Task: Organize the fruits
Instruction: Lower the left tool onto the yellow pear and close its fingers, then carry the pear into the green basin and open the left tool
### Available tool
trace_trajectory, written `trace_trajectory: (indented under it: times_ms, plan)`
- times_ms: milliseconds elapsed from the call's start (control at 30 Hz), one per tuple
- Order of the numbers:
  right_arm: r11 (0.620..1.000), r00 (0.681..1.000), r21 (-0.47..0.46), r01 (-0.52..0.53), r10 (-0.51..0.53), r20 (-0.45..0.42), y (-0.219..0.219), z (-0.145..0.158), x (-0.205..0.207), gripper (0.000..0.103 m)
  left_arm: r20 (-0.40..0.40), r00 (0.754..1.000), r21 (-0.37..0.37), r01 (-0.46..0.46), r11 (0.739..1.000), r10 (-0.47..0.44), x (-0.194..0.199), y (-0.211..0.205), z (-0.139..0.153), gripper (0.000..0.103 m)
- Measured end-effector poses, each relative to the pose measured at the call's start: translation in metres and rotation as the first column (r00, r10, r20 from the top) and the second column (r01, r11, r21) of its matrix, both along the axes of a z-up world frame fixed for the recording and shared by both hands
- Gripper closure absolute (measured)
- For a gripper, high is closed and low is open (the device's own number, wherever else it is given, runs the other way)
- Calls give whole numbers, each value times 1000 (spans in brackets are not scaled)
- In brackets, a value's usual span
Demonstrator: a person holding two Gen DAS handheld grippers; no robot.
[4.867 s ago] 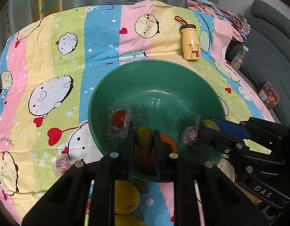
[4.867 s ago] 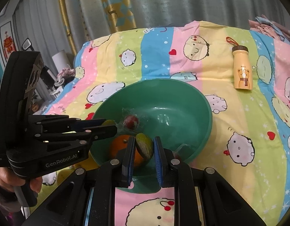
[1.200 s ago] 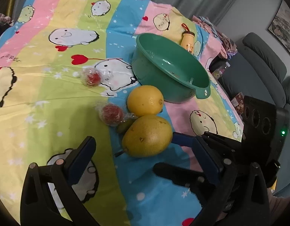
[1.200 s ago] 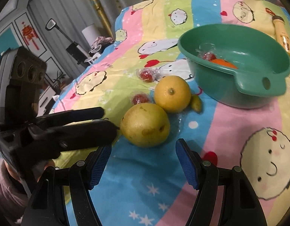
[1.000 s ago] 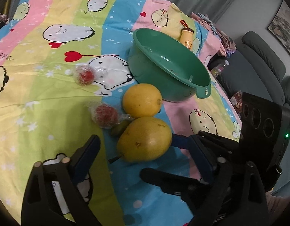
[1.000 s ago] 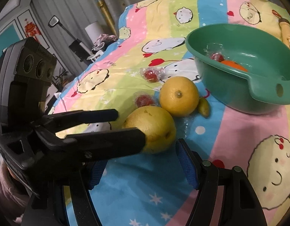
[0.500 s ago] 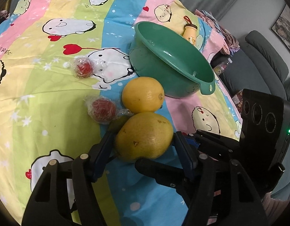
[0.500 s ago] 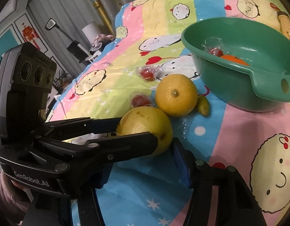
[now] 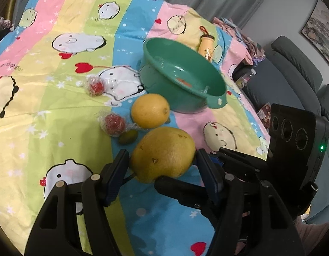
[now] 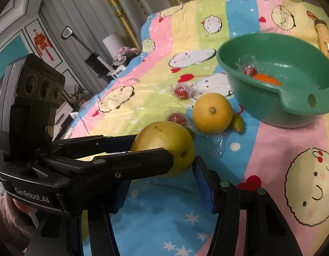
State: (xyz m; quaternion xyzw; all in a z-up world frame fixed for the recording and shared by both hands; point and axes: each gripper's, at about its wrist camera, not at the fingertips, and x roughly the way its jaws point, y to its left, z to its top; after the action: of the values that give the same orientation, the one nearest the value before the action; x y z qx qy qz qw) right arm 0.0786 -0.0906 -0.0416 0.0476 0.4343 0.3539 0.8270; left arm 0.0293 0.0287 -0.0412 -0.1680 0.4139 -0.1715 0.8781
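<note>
The green basin sits on the cartoon-print sheet. Nearer than the basin, the big yellow pomelo is pinched by both the left tool and right tool. Between pomelo and basin lies a round yellow fruit.

Large yellow-green pomelo: dull, pitted rind with brown specks. Round yellow citrus beyond it: finer, slightly shiny peel. Green plastic basin farther ahead: smooth, glossy. Two small red fruits in crinkly clear film, shiny. Striped cartoon-print cloth sheet over the surface: matt, creased. Left hand-held gripper: matt black plastic, blue pads, metal pins.
</note>
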Motion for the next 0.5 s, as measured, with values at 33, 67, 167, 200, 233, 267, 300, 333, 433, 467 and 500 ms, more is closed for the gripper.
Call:
trace_trajectory:
  times_ms: [33, 67, 167, 200, 233, 267, 300, 333, 433, 467, 500]
  plan:
    - [1000, 1000, 2, 3, -3, 8, -1, 3, -1, 45, 6, 1000, 1, 2, 1000, -2, 0, -1, 3, 39]
    - [1000, 1000, 4, 6, -6, 17, -2, 6, -2, 45, 12, 1000, 3, 4, 1000, -4, 0, -2, 6, 39]
    - [1000, 999, 13, 18, -18, 41, -7, 16, -2, 45, 35, 999, 11, 13, 1000, -13, 1, -9, 17, 39]
    - [1000, 998, 18, 23, -24, 51, -9, 19, -3, 45, 41, 999, 14, 18, 1000, -18, 2, -11, 20, 39]
    - [999, 998, 23, 28, -29, 57, -11, 21, -3, 45, 48, 999, 17, 23, 1000, -23, 3, -13, 24, 39]
    - [999, 997, 28, 33, -34, 63, -13, 23, -2, 45, 53, 998, 19, 27, 999, -28, 4, -15, 27, 39]
    - [999, 997, 34, 39, -41, 71, -16, 25, -2, 45, 56, 998, 19, 29, 999, -30, 6, -16, 29, 39]
    - [998, 996, 38, 44, -47, 78, -18, 28, -3, 45, 63, 997, 21, 34, 999, -35, 8, -19, 32, 39]
    - [997, 993, 49, 60, -65, 99, -25, 33, -1, 45, 74, 996, 27, 46, 999, -48, 12, -25, 39, 39]
    - [997, 992, 52, 64, -69, 106, -27, 35, 0, 45, 79, 995, 32, 52, 998, -55, 15, -28, 42, 39]
    - [996, 990, 57, 71, -78, 115, -30, 37, 2, 45, 82, 995, 34, 56, 998, -59, 17, -30, 44, 39]
